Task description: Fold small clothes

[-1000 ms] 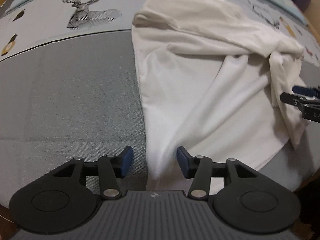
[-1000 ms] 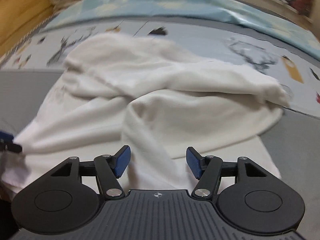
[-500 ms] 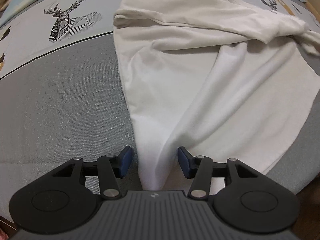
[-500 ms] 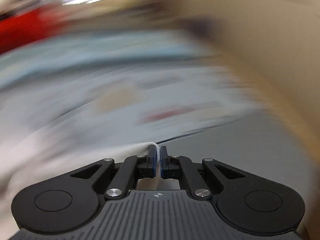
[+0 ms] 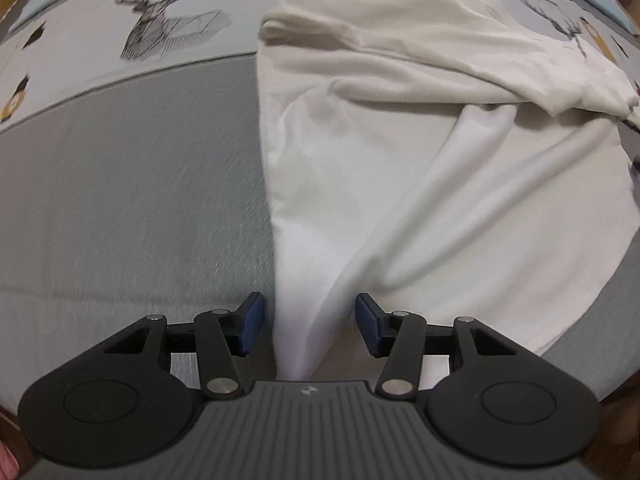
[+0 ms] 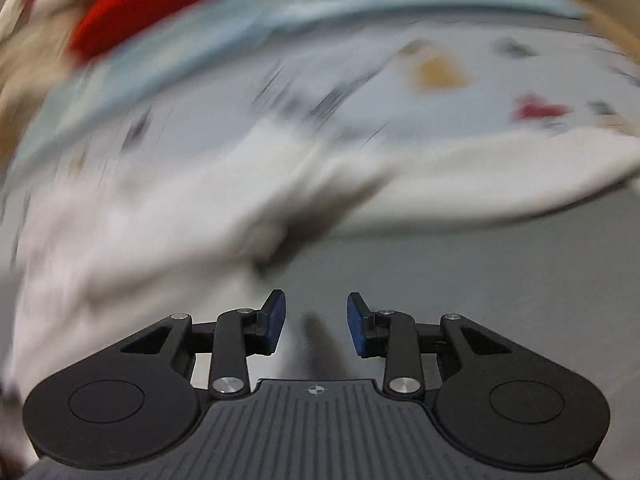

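While the left wrist view is holding fairly sharp, the left tongs [image 5: 306, 326] are pointing down at the bed with their jaws parted, a raised fold of the white garment [image 5: 420, 152] running up between the blue pads [image 5: 251, 322] without being pinched. That garment is sprawling across the centre and right of the frame on the grey bedspread [image 5: 132, 200], its upper end rumpled over the deer-print sheet [image 5: 168, 28] at upper left.

Over on the right wrist view, everything is smearing with motion. The right tongs [image 6: 316, 322] have just been opening and are standing parted with only grey bedspread [image 6: 480, 272] between the jaws. The white garment [image 6: 160, 220] is lying across the left and middle, and a red blur [image 6: 152, 4] is showing at upper left.
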Motion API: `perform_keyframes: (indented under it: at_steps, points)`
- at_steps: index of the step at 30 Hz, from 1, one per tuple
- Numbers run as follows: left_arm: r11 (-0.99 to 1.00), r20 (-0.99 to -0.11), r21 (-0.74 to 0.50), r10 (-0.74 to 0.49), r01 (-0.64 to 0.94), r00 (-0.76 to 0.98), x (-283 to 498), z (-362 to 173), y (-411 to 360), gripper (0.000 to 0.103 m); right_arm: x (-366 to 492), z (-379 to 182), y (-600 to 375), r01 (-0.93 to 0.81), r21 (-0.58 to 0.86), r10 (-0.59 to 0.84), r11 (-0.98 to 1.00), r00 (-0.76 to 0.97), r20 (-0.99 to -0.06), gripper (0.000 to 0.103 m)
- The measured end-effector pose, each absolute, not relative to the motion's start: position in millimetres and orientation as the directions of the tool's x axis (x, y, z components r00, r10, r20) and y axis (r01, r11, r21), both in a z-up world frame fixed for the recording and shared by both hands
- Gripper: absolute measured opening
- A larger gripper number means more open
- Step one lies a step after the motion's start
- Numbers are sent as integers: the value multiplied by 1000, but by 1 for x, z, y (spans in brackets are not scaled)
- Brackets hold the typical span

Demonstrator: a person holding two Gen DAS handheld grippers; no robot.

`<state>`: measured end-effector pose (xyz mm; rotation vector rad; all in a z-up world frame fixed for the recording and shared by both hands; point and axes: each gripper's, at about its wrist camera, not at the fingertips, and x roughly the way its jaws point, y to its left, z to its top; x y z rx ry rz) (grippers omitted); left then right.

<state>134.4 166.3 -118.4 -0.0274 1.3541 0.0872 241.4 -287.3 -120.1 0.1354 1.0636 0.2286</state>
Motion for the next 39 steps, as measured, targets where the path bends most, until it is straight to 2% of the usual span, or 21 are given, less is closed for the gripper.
perform_keyframes:
  at_steps: [1, 2, 3, 4, 5, 6, 7, 8, 10, 13, 18, 21, 26, 30, 33, 34, 35, 36, 37, 38, 39]
  points:
    - [996, -977, 32, 49, -89, 206, 133, -119, 168, 56, 236, -127, -273, -161, 176, 230, 971, 440, -868, 33]
    - [995, -979, 31, 50, -99, 199, 131, -120, 169, 56, 231, -133, -264, -191, 132, 203, 973, 422, -884, 27]
    - [994, -980, 28, 48, -103, 194, 130, -121, 170, 55, 224, -134, -258, -214, 83, 172, 973, 442, -880, 10]
    - [994, -981, 22, 42, -103, 190, 128, -122, 170, 51, 219, -132, -257, -230, 67, 166, 971, 445, -880, 4]
    - [995, -981, 15, 34, -98, 190, 127, -123, 169, 48, 216, -128, -259, -216, 76, 167, 973, 441, -882, 3]
    - [996, -980, 8, 25, -84, 196, 125, -123, 167, 37, 213, -122, -267, -182, 88, 161, 979, 437, -885, 3]
    - [998, -979, -4, 10, -64, 206, 124, -123, 164, 20, 210, -116, -279, -163, 95, 158, 982, 435, -887, 3]
    - [999, -976, -21, -12, -40, 216, 124, -122, 160, 10, 204, -111, -285, -151, 101, 158, 983, 437, -886, 3]
    - [999, -968, -47, -49, 12, 248, 122, -118, 149, 10, 194, -93, -301, -123, 126, 168, 984, 439, -882, 3]
    - [993, -959, -57, -83, 102, 271, 119, -114, 129, 9, 165, -76, -315, -125, 54, 104, 991, 434, -895, 3]
    - [973, -976, -25, -73, 228, 206, 109, -124, 103, 9, 124, -105, -333, -96, -61, -33, 994, 269, -963, 3]
    - [972, -980, -19, -65, 233, 190, 104, -125, 103, 9, 117, -116, -328, -131, -108, -73, 986, 250, -966, 3]
    - [969, -985, 18, -25, 246, 173, 99, -126, 109, 10, 118, -110, -330, -96, -48, -14, 994, 325, -946, 10]
    - [954, -984, 30, -25, 297, 179, 91, -124, 107, 10, 126, -128, -331, -134, -70, -39, 989, 218, -975, 9]
    - [963, -971, 6, -59, 269, 232, 95, -115, 115, 22, 138, -110, -332, -55, -51, -26, 997, 383, -923, 11]
    - [967, -963, -5, -73, 255, 258, 95, -110, 118, 24, 143, -97, -332, -18, -25, -14, 1000, 470, -883, 16]
    - [972, -952, -23, -93, 234, 293, 98, -104, 120, 24, 149, -89, -334, 6, 13, 8, 1000, 522, -853, 28]
    - [977, -939, -42, -110, 209, 325, 102, -98, 122, 24, 155, -83, -336, 26, 60, 35, 998, 562, -827, 35]
    - [981, -928, -55, -120, 188, 353, 106, -93, 123, 24, 161, -81, -338, 51, 111, 59, 993, 593, -803, 49]
    - [984, -913, -71, -131, 165, 388, 111, -88, 122, 24, 166, -83, -337, 65, 145, 77, 987, 603, -794, 54]
    - [985, -900, -83, -139, 150, 413, 114, -82, 117, 24, 174, -87, -337, 75, 176, 96, 981, 602, -793, 54]
